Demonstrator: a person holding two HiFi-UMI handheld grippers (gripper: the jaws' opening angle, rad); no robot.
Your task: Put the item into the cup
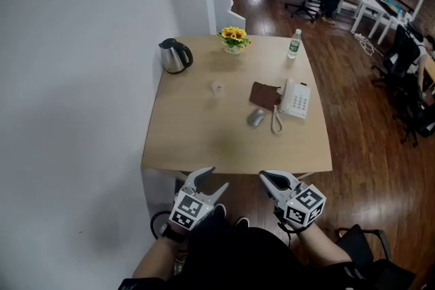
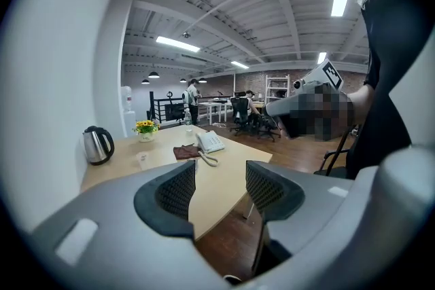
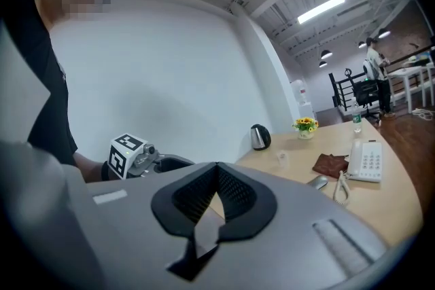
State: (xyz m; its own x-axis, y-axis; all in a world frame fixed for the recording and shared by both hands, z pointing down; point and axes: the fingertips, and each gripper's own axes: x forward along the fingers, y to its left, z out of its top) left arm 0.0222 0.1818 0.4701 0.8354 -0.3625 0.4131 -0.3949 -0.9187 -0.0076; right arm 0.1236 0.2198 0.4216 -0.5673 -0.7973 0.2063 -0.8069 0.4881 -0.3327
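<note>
Open office here, dark wood floor [image 1: 353, 146] and a white wall [image 1: 75, 78] down the left, and in the head view a pale wooden desk [image 1: 204, 139] carries the lot: a kettle [image 1: 175, 55] at the back left, a pot of sunflowers [image 1: 234, 38], a water bottle [image 1: 293, 43], a white telephone [image 1: 297, 99] with a brown pouch [image 1: 265, 94] just beside it, and a grey rounded object [image 1: 255, 118] near the phone cord. The small clear cup [image 1: 217, 87] stands alone towards the middle, apart from that grey object, and looks empty from here. Both grippers hang low at the near edge, short of the desktop: left gripper [image 1: 213, 180], right gripper [image 1: 266, 177]. Over to the left gripper view: the jaws stand apart with nothing between them, only the desk edge and floor beyond. Right gripper view: the jaws are pressed together on nothing, the desk things off to the right. My read: nothing is picked up, this is the approach. Which thing counts as the item I cannot say for sure; the grey object is my best guess. The next move calls for a reach forward over the desk, and the right gripper must part its jaws before it can take anything.
</note>
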